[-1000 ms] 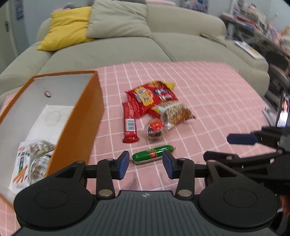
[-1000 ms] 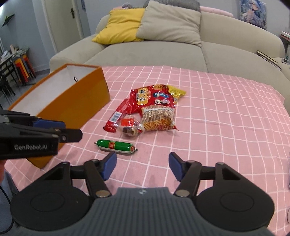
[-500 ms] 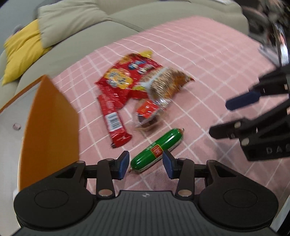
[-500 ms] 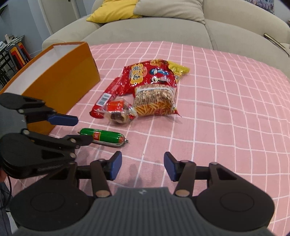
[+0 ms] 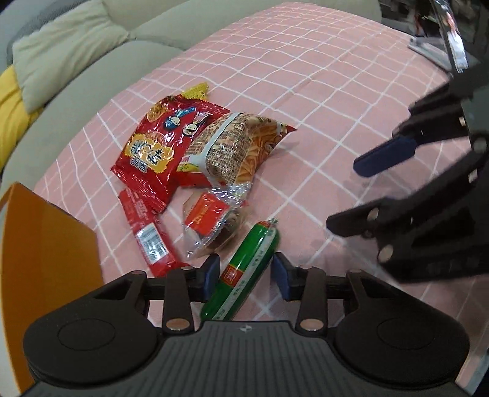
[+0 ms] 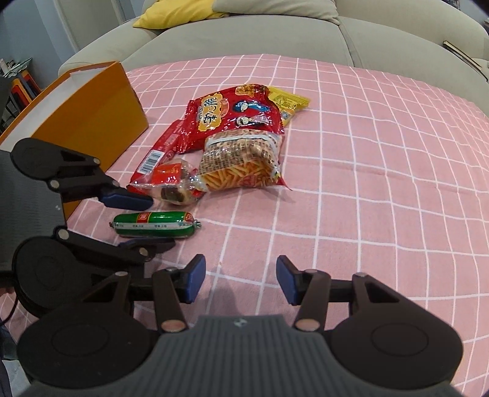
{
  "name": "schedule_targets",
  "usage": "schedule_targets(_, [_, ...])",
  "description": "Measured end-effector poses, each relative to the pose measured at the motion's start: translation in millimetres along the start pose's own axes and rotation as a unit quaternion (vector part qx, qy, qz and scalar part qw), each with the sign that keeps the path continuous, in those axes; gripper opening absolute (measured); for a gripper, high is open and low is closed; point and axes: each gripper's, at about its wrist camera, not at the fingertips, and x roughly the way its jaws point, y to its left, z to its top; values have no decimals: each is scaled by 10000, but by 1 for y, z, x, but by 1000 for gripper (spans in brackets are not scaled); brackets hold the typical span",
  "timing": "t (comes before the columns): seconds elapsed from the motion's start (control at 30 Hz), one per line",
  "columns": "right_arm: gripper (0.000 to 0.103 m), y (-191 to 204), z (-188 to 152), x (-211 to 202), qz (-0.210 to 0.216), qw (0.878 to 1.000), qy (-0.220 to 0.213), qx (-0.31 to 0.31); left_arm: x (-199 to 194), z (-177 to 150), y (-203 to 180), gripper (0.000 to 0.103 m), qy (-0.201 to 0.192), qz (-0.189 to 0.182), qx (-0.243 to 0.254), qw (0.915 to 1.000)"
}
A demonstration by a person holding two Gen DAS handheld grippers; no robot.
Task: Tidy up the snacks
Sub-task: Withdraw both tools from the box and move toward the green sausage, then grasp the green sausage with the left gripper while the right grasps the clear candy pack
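Note:
A green sausage stick (image 5: pixel 244 268) (image 6: pixel 152 223) lies on the pink checked cloth (image 5: pixel 321 91). My left gripper (image 5: pixel 246 276) (image 6: pixel 143 220) is open, with one finger on each side of the sausage and gaps between. Behind the sausage lie a clear-wrapped cake with a red label (image 5: pixel 211 216), a long red bar (image 5: pixel 146 232), a red snack bag (image 5: pixel 162 146), a bag of stick snacks (image 5: pixel 241 149) and a yellow packet (image 6: pixel 287 99). My right gripper (image 6: pixel 240 279) (image 5: pixel 357 192) is open and empty, above the cloth to the right of the sausage.
An orange box (image 5: pixel 42 259) (image 6: pixel 82 122) stands at the left edge of the snacks, close to the left gripper. A beige sofa (image 6: pixel 259 33) with a yellow cushion (image 6: pixel 180 12) runs behind the table. A dark stand (image 5: pixel 443 36) is at the far right.
My left gripper has moved forward and down, so its open fingers now straddle the green sausage. My right gripper has edged closer to the snacks. Nothing has been picked up.

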Motion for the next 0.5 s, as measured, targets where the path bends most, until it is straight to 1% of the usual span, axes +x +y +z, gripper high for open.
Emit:
schedule_targets(0.13, [49, -1, 2, -3, 27, 9999, -100, -36, 1, 1, 9, 32, 224, -102, -548, 9982])
schedule_targets(0.27, [49, 4, 4, -10, 205, 9991, -323, -207, -6, -9, 18, 27, 435, -114, -1175, 9920])
schedule_targets(0.37, [49, 12, 9, -13, 428, 9974, -483, -332, -9, -19, 26, 26, 626, -91, -1749, 9826])
schedule_targets(0.43, [49, 20, 13, -14, 549, 9957, -585, -465, -10, -28, 35, 26, 714, -63, -2168, 9736])
schedule_targets(0.5, [49, 29, 19, -13, 608, 9936, -694, -658, -12, -35, 42, 27, 802, -93, -2471, 9656])
